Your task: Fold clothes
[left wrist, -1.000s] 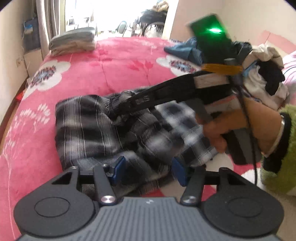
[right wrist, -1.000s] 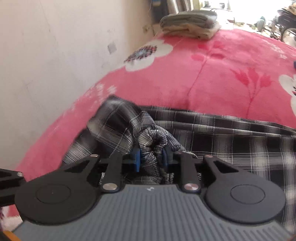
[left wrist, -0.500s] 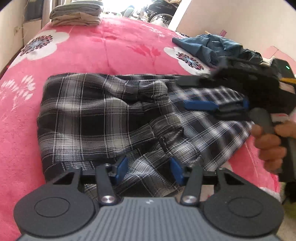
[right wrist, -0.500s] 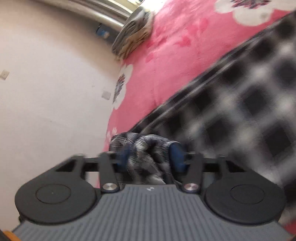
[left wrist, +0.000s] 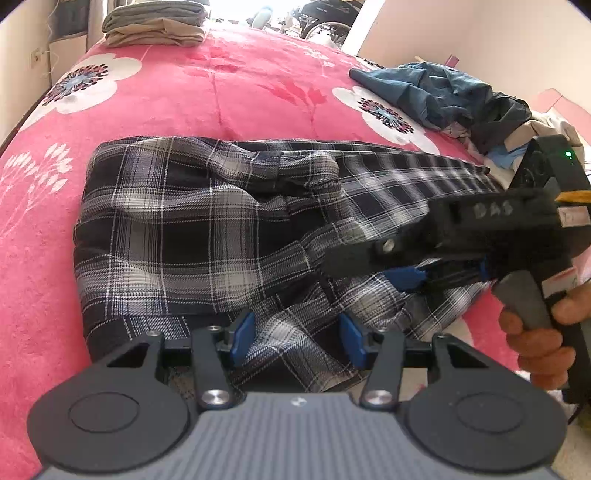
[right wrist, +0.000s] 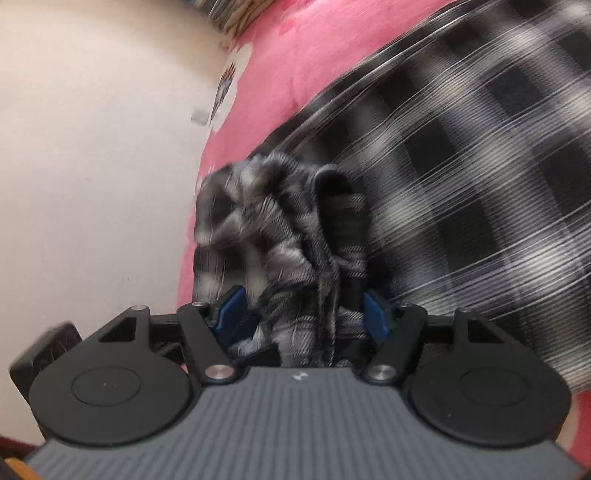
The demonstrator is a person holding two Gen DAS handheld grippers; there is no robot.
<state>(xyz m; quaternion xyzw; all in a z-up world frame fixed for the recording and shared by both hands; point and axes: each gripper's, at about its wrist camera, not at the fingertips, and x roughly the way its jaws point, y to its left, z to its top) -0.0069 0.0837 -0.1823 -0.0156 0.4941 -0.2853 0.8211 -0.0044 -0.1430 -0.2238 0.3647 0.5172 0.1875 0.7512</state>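
Observation:
A black-and-white plaid shirt (left wrist: 192,229) lies partly folded on the pink flowered bedspread (left wrist: 236,92). My left gripper (left wrist: 297,338) is open at the shirt's near edge, with fabric lying between its blue pads. My right gripper (left wrist: 410,273) shows in the left wrist view at the right, low over the shirt's right part. In the blurred right wrist view the right gripper (right wrist: 303,314) is open with a bunched fold of plaid cloth (right wrist: 291,229) loose between its pads.
A folded stack of grey and beige clothes (left wrist: 155,22) sits at the bed's far left. A heap of dark blue and other clothes (left wrist: 454,99) lies at the far right. A pale wall (right wrist: 92,147) runs along the bed's left side.
The right gripper has opened and let go of the bunched plaid fold, and has swung from the shirt's middle to its right side. The shirt now lies flatter. The left gripper stays open.

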